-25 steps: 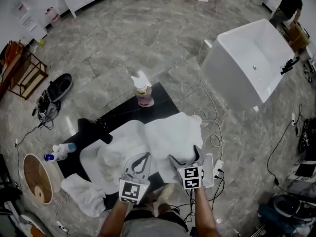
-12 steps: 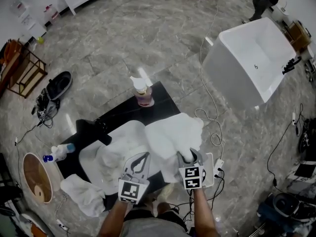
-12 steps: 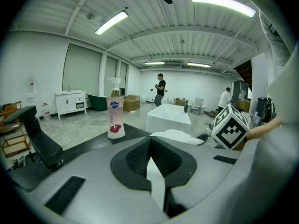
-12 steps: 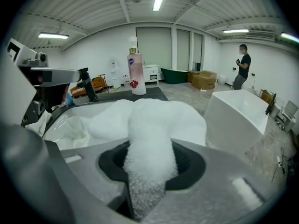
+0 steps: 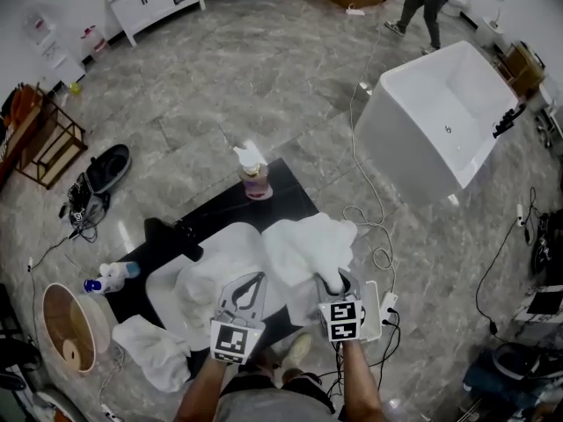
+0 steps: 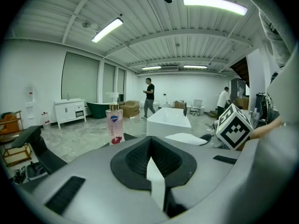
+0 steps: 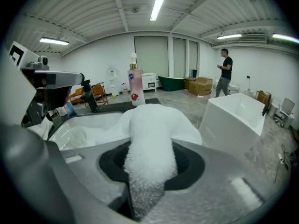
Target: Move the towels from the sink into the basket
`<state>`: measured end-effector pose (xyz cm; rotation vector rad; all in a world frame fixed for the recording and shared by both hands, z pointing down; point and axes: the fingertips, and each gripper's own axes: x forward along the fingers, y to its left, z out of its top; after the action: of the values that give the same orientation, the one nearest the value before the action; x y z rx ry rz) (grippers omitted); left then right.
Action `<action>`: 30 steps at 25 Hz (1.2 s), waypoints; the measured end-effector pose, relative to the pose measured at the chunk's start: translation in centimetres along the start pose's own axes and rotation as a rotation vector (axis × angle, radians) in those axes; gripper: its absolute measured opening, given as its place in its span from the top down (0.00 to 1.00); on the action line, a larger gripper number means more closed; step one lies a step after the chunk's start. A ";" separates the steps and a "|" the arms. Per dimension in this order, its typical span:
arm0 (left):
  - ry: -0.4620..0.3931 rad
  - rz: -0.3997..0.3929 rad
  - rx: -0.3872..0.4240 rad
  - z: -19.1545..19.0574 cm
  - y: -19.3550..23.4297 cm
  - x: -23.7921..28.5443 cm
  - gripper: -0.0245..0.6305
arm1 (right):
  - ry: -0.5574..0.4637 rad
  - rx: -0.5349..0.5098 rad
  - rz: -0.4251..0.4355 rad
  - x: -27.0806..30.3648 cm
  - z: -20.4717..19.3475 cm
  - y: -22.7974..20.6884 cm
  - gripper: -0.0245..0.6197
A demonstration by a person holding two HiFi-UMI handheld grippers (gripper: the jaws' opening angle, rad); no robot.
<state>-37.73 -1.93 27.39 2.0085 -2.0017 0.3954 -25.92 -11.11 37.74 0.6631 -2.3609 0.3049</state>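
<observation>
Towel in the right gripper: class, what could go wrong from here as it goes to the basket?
1. The right gripper, whose jaws have just been closing, pinches only one fold of the towel; its loose bulk might drag it free.
2. The basket sits past the black faucet and the blue-capped bottle; trailing cloth could snag or topple them.

Towel (image 5: 308, 243) heaped against our right jaws, faucet (image 5: 176, 236) and bottle (image 5: 256, 176) ahead of our left jaws, we find open floor (image 5: 264, 77) beyond, basket (image 5: 70, 310) far left.
</observation>
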 end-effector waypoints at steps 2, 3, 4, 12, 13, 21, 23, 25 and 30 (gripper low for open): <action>-0.016 -0.001 0.012 1.0 -0.2 -0.4 0.95 | -0.031 0.005 -0.008 -1.1 1.0 -0.2 0.74; -0.024 -0.003 0.018 1.5 -0.4 -0.6 0.95 | -0.044 0.005 -0.014 -1.8 1.5 -0.2 0.74; -0.032 -0.006 0.023 2.0 -0.7 -0.8 0.95 | -0.058 0.005 -0.020 -2.5 2.0 -0.3 0.74; -0.109 -0.051 0.072 6.2 -3.9 -2.4 0.95 | -0.182 0.002 -0.087 -9.2 5.6 -1.2 0.74; -0.119 -0.062 0.077 6.8 -4.4 -2.5 0.95 | -0.196 0.002 -0.098 -10.2 6.0 -1.4 0.74; -0.190 -0.157 0.125 10.7 -8.8 -3.0 0.95 | -0.290 0.023 -0.212 -18.0 7.5 -2.8 0.74; -0.206 -0.191 0.138 11.3 -10.1 -3.0 0.95 | -0.307 0.036 -0.251 -19.8 7.2 -3.4 0.74; -0.220 -0.227 0.151 11.8 -11.5 -3.0 0.95 | -0.323 0.052 -0.294 -21.5 6.9 -4.1 0.74; -0.244 -0.347 0.194 12.6 -15.2 -2.5 0.95 | -0.354 0.113 -0.422 -25.5 5.0 -6.1 0.74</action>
<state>-22.53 -4.42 14.75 2.5783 -1.7435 0.2867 -8.67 -8.44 17.56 1.3370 -2.4595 0.1408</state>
